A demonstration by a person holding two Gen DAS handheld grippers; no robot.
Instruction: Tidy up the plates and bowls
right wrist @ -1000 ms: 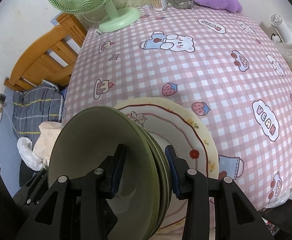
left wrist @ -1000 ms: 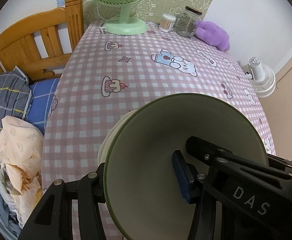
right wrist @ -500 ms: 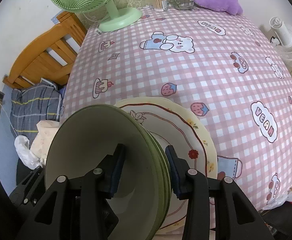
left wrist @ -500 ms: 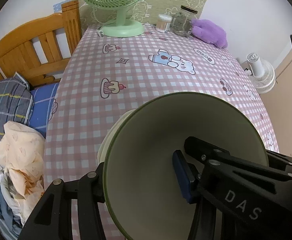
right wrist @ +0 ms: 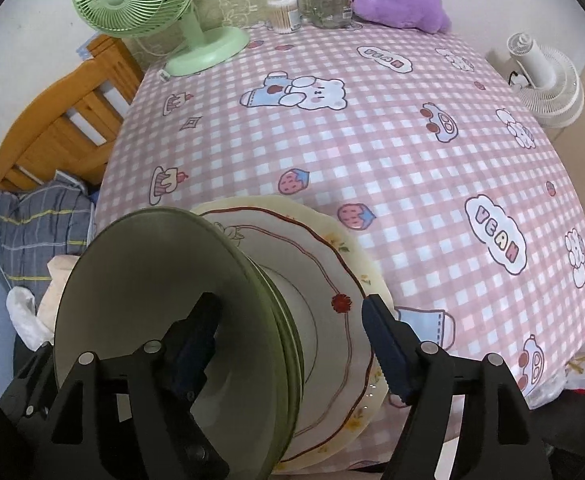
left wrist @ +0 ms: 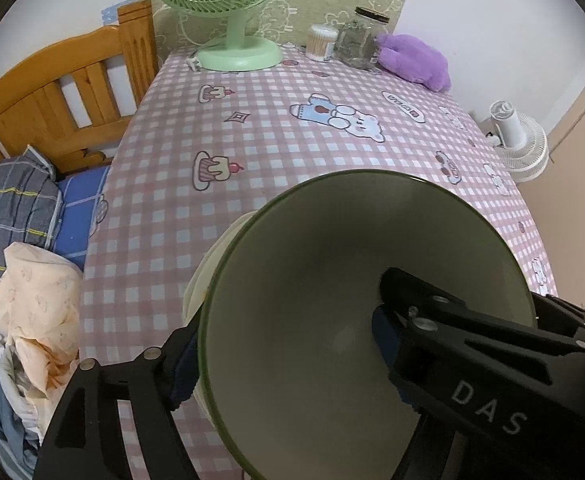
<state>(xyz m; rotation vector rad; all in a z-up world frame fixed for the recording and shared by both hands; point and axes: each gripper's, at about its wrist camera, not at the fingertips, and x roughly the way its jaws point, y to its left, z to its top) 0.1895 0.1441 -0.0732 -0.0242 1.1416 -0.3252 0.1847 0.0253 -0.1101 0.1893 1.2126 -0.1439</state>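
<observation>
Left wrist view, left to right: wooden bed frame [left wrist: 56, 92] and heaped bedding [left wrist: 16, 208] beyond the table's near-left edge; pink checked tablecloth [left wrist: 292, 140]; green bowls [left wrist: 312, 320] nested as a stack near that edge, with a cream plate rim [left wrist: 208, 264] showing beneath. Left gripper [left wrist: 284, 360]: jaws have just been opening and now stand released, one pad outside the stack's rim, the other inside the top bowl, neither pressing.

Right wrist view, left to right: same green bowls [right wrist: 164, 312] sitting on a floral plate [right wrist: 332, 280], itself on a larger cream plate [right wrist: 372, 288]. Right gripper [right wrist: 288, 344]: jaws have just been opening and now straddle the bowl rims, apart from them, nothing grasped.

Hazards, judged: a pad catching a rim on withdrawal could drag or tip the stack toward the table edge and bedding. The bowls look offset on the plates, so a nudge could slide them. The inner left finger lifting crookedly could hook the top bowl.
</observation>
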